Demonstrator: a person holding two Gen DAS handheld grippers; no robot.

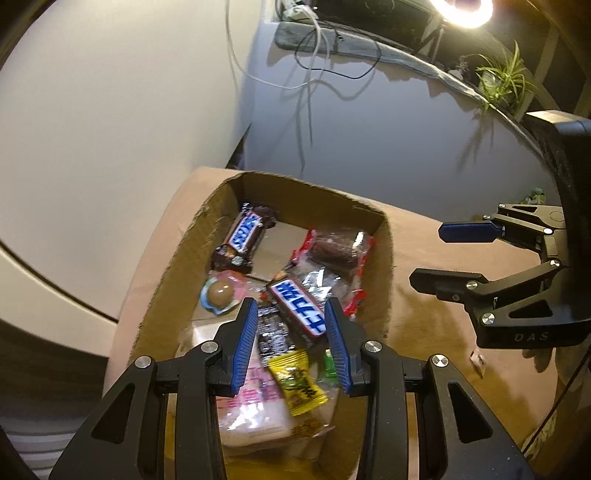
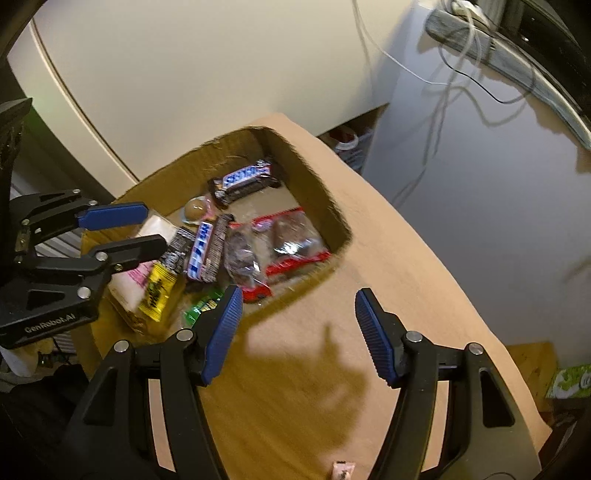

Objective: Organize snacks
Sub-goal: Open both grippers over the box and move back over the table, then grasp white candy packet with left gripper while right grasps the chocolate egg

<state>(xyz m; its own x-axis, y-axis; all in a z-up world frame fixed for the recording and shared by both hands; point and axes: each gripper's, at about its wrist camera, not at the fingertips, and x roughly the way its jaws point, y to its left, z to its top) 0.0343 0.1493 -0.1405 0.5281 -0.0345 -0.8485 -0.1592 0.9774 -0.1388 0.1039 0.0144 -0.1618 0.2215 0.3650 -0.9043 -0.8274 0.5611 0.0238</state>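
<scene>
An open cardboard box (image 1: 384, 258) (image 2: 317, 192) holds several snacks: two Snickers bars (image 1: 245, 236) (image 1: 299, 306), a red-edged pack of brown cakes (image 1: 338, 247) (image 2: 291, 240), a round chocolate in pink wrap (image 1: 220, 292), a yellow candy pack (image 1: 297, 382) (image 2: 157, 290) and a pale pink pack (image 1: 251, 410). My left gripper (image 1: 290, 343) hovers open and empty above the box, over the near snacks; it also shows in the right wrist view (image 2: 135, 230). My right gripper (image 2: 299, 332) is open and empty over the box's flap, right of the opening; it also shows in the left wrist view (image 1: 439, 254).
The box has a wide brown flap (image 2: 388, 295) on its right. A white round surface (image 1: 110, 129) lies to the left. A grey wall (image 1: 388, 129) with hanging cables (image 1: 310, 74) stands behind. A plant (image 1: 502, 79) and lamp (image 1: 465, 11) are upper right. A small wrapper (image 2: 343, 469) lies near.
</scene>
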